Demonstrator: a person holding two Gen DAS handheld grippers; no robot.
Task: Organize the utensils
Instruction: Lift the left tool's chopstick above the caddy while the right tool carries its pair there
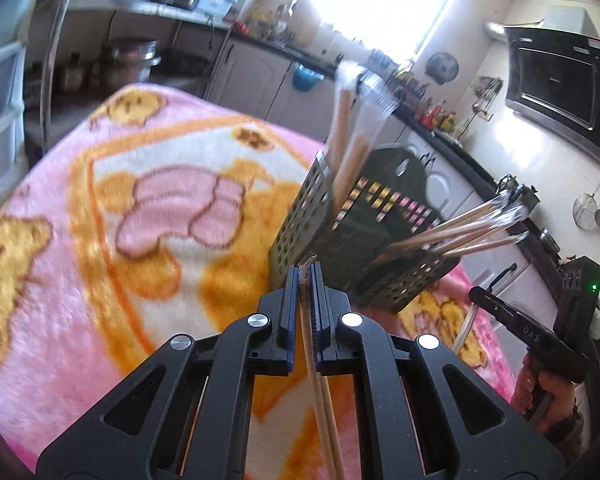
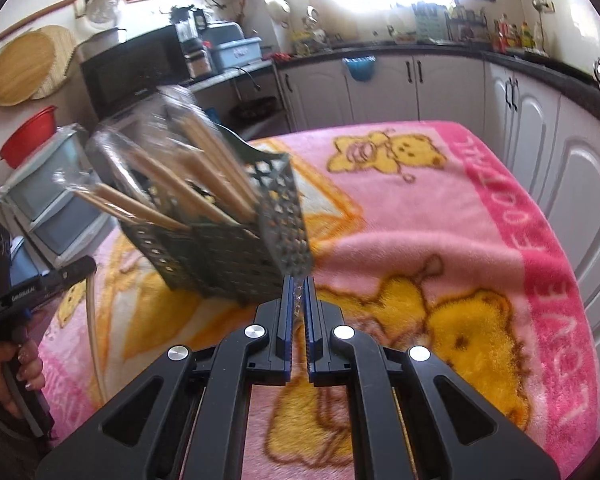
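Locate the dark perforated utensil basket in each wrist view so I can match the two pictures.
Left wrist: the utensil basket sits right of centre, just beyond the left tongs, holding wrapped chopsticks.
Right wrist: the basket is left of centre, tilted, just ahead of the right tongs.
Shared landmark: the pink bear blanket under it.

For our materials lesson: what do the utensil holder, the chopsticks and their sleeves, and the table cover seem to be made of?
Utensil holder: dark moulded plastic by its look, matte, with a regular grid of holes.
Chopsticks: pale tan, probably bamboo or wood, unvarnished.
Sleeves: thin clear plastic film that glints and crinkles.
Table cover: fuzzy fleece blanket, pink with printed bears.
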